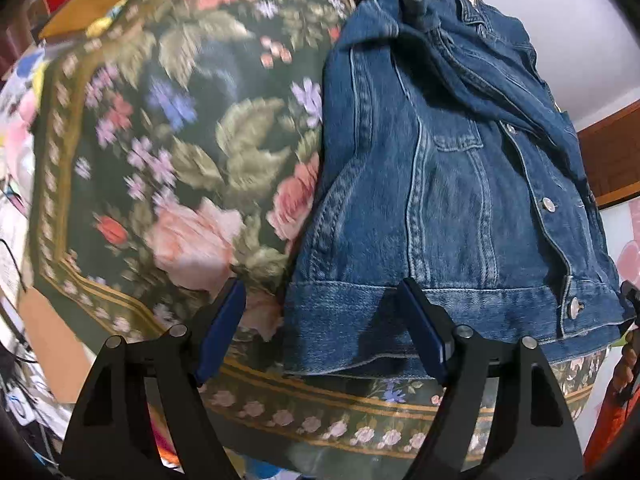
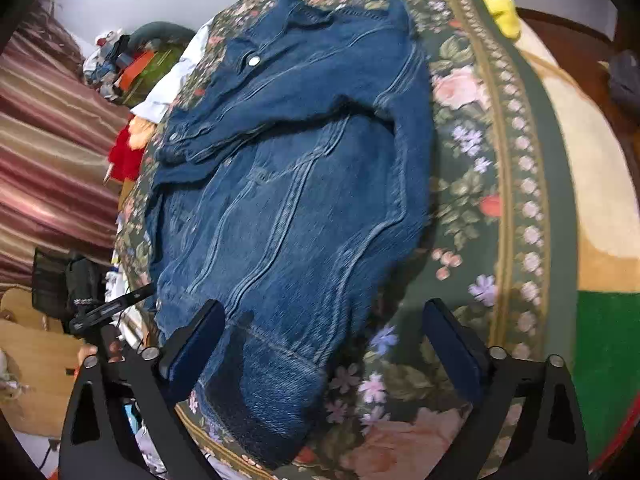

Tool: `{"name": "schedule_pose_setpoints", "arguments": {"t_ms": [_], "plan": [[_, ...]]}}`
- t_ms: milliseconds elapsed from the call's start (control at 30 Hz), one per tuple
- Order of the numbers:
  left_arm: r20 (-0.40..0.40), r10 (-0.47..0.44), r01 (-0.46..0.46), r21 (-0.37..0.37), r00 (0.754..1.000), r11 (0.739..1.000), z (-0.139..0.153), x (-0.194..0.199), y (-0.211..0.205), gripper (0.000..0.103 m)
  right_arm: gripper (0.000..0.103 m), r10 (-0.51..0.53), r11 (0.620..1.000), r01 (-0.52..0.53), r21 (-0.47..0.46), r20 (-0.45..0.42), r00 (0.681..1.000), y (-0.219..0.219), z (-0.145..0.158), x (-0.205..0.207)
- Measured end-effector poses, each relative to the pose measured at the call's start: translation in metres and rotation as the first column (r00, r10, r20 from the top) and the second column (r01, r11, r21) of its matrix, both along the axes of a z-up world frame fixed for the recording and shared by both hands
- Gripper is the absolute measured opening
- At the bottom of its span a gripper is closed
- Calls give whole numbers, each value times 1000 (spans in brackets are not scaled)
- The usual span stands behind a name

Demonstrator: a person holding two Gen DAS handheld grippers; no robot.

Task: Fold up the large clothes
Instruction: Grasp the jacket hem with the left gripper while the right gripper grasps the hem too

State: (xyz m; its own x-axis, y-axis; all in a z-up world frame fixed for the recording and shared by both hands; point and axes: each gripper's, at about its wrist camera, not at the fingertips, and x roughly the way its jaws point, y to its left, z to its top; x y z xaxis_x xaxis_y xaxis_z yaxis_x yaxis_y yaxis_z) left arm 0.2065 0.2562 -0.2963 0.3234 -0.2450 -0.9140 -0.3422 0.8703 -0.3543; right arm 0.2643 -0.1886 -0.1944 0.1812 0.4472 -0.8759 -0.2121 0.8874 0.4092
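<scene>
A blue denim jacket (image 1: 448, 184) lies on a dark green floral blanket (image 1: 168, 128), partly folded, with a sleeve laid across its chest. My left gripper (image 1: 324, 328) is open and empty, its jaws standing wide apart just in front of the jacket's bottom hem. In the right wrist view the same jacket (image 2: 296, 184) lies lengthwise on the blanket (image 2: 472, 168), its hem corner nearest me. My right gripper (image 2: 324, 344) is open and empty, with the hem corner lying between its jaws without being clamped.
The blanket's flowered border (image 1: 320, 420) marks the near edge. Red and yellow clothes (image 2: 124, 156) and clutter (image 2: 132, 64) lie beside the bed on the left. A striped curtain (image 2: 48, 152) hangs behind. A yellow cloth (image 2: 500, 4) and a beige and green blanket (image 2: 600, 240) lie to the right.
</scene>
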Motion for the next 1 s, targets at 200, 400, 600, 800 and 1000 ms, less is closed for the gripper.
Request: {"name": "schedule_pose_setpoints", "arguments": {"t_ms": [200, 400, 600, 800, 1000], "plan": [[21, -8, 9, -45, 1000, 999, -10, 7, -15, 53, 86, 45, 999, -45, -13, 31, 998, 22, -3, -10], [59, -89, 81, 129, 994, 988, 14, 15, -36, 26, 38, 72, 997, -73, 19, 40, 997, 37, 4, -5], [178, -123, 98, 142, 976, 985, 70, 21, -49, 24, 26, 83, 996, -87, 24, 133, 988, 40, 25, 2], [365, -128, 84, 134, 922, 987, 147, 65, -47, 21, 23, 58, 993, -84, 86, 265, 963, 44, 63, 22], [465, -116, 44, 161, 877, 986, 189, 109, -36, 20, 21, 0, 993, -43, 109, 363, 932, 49, 95, 73]]}}
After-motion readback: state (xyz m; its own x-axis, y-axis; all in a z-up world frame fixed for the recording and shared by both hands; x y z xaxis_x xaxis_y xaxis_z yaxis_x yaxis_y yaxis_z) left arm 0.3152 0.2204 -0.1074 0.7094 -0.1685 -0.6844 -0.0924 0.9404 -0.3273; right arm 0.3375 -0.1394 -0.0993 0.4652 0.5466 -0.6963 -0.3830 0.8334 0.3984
